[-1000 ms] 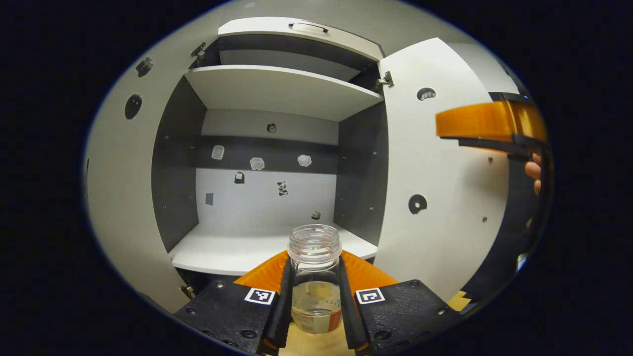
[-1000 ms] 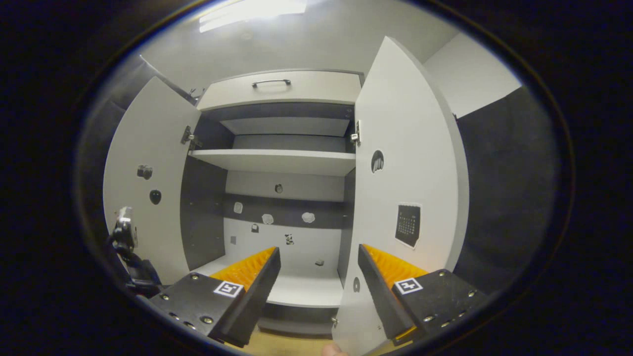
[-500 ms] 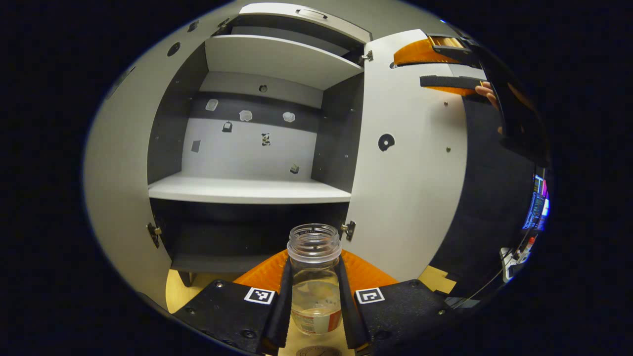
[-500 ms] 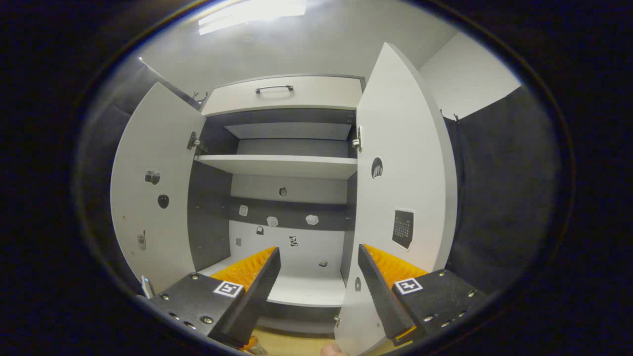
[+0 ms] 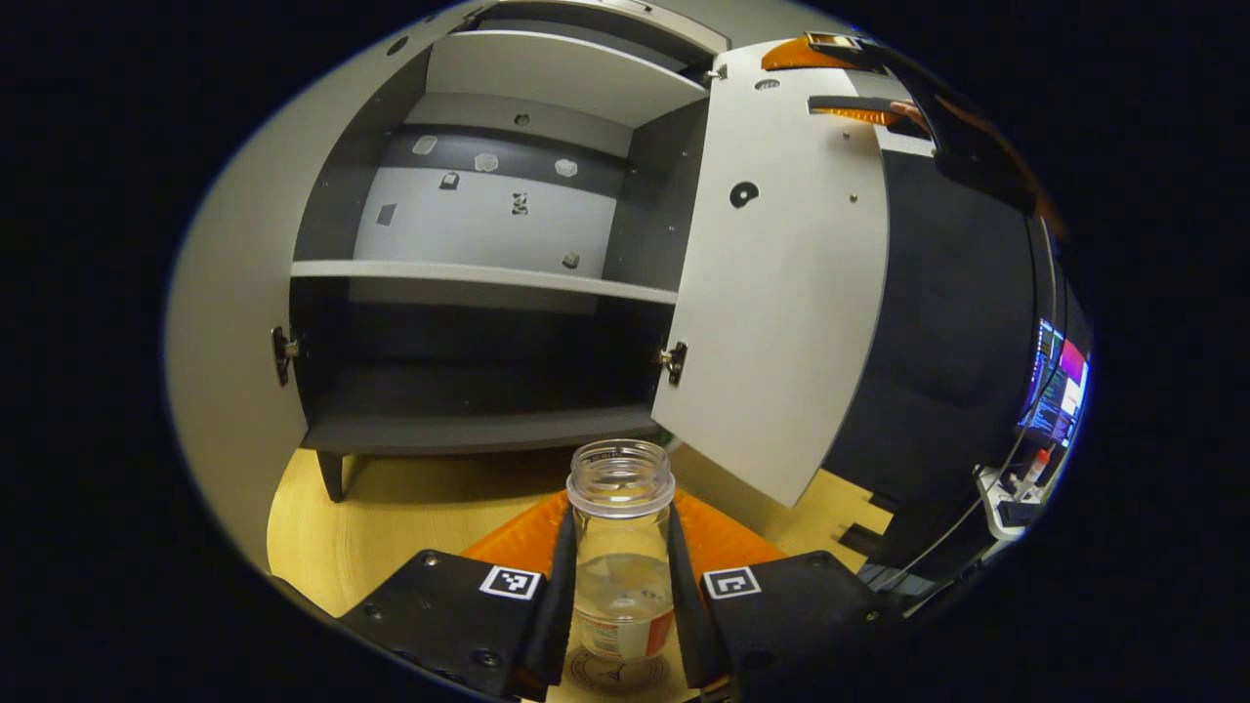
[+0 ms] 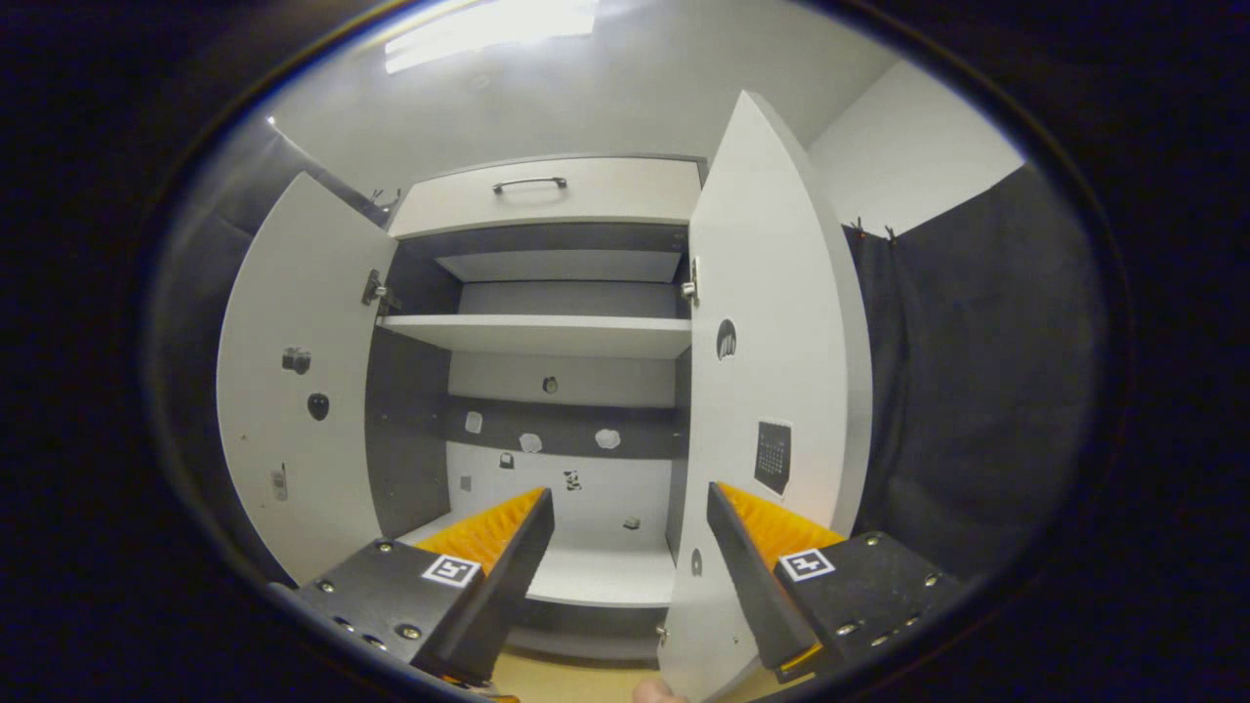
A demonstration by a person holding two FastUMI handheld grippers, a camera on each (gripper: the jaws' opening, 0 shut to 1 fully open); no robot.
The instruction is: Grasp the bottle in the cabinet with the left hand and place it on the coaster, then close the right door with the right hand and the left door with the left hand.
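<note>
While left tool (image 5: 619,610) clamps clear bottle (image 5: 621,547) above coaster (image 5: 617,672) at frame bottom | lower straight, release gently | right tool (image 6: 630,561) wide.

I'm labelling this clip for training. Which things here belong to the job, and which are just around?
Job: bottle in left gripper; coaster; right door; left door; right gripper.
Around: stickers; drawer; screens.
</note>
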